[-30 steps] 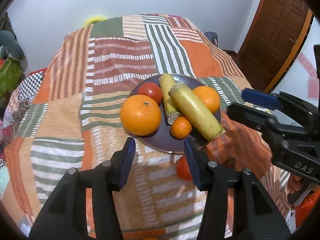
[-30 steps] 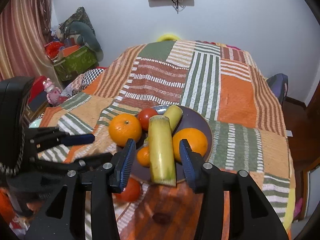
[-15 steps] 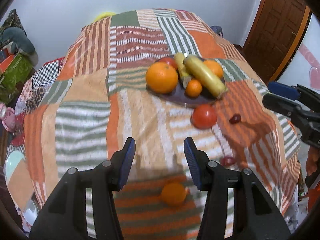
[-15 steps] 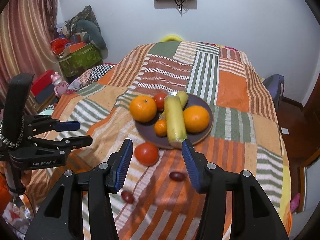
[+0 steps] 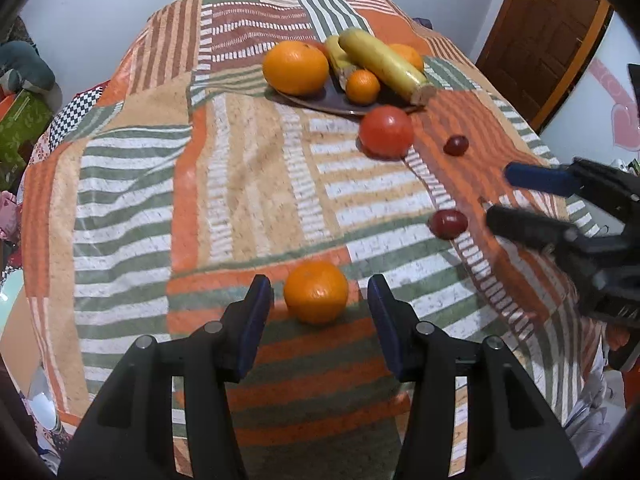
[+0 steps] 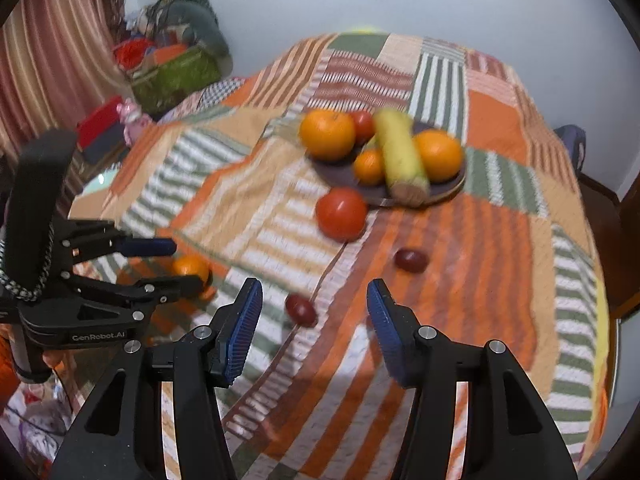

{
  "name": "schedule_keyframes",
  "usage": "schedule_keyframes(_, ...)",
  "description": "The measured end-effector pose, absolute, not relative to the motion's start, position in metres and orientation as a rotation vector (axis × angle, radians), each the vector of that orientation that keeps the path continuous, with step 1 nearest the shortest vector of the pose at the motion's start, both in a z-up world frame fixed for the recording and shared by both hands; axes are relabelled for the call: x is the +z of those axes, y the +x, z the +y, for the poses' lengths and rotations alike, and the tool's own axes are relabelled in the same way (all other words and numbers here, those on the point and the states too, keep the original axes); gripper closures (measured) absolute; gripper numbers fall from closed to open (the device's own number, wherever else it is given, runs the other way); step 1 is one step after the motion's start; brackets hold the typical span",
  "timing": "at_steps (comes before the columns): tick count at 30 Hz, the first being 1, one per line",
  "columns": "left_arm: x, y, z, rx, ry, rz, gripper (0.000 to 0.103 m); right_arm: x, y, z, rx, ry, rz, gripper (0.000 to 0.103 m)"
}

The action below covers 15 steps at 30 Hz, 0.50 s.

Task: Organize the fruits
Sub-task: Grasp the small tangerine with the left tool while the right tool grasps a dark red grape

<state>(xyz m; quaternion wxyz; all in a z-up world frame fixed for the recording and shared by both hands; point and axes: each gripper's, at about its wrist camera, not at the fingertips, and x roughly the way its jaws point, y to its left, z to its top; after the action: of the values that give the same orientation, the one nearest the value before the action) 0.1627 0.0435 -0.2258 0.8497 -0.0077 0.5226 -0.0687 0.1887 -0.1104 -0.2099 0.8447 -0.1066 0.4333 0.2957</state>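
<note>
A dark plate (image 5: 320, 102) (image 6: 448, 192) at the far side of the table holds oranges, a banana (image 5: 384, 65) (image 6: 400, 156) and a tomato. A loose small orange (image 5: 316, 291) (image 6: 191, 268) lies on the cloth just ahead of and between the fingers of my open left gripper (image 5: 320, 300). A loose red tomato (image 5: 386, 131) (image 6: 341, 213) lies by the plate. Two dark red grapes (image 5: 448, 223) (image 5: 456, 145) lie on the cloth; in the right wrist view one grape (image 6: 301, 310) lies just ahead of my open, empty right gripper (image 6: 314, 308), the other (image 6: 411, 260) farther off.
The table (image 5: 132, 184) is covered by a striped patchwork cloth. A brown door (image 5: 540, 32) stands at the right. Boxes, cushions and a curtain (image 6: 52, 52) fill the left side of the room. A chair (image 6: 600, 216) stands at the table's right edge.
Both grippers have pulled back toward the near edge and lowered. The small orange now sits just ahead of my left fingers; the near grape sits just ahead of my right fingers.
</note>
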Motion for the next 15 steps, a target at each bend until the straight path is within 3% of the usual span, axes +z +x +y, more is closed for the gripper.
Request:
schedule_keyframes(2, -0.231, 0.162, 0.042, -0.143, -0.011, 1.112, 0.053, -0.219, 0.19, -0.105, 0.641, -0.229, 0.943, 0.052)
schedule_keyframes(5, -0.237, 0.161, 0.042, -0.146, -0.006, 1.119, 0.061, -0.232, 0.193, -0.099, 0.641, -0.239, 0.979, 0.055)
schedule_keyframes(8, -0.237, 0.161, 0.043, -0.14, -0.008, 1.108, 0.068, -0.242, 0.198, -0.097, 0.632, -0.247, 1.004, 0.066)
schedule_keyframes(12, -0.236, 0.162, 0.047, -0.132, -0.025, 1.098, 0.069, -0.246, 0.199, -0.096, 0.614, -0.278, 0.991, 0.081)
schedule_keyframes(15, -0.235, 0.163, 0.048, -0.128, -0.022, 1.089, 0.069, -0.244, 0.199, -0.1, 0.626, -0.264, 0.987, 0.082)
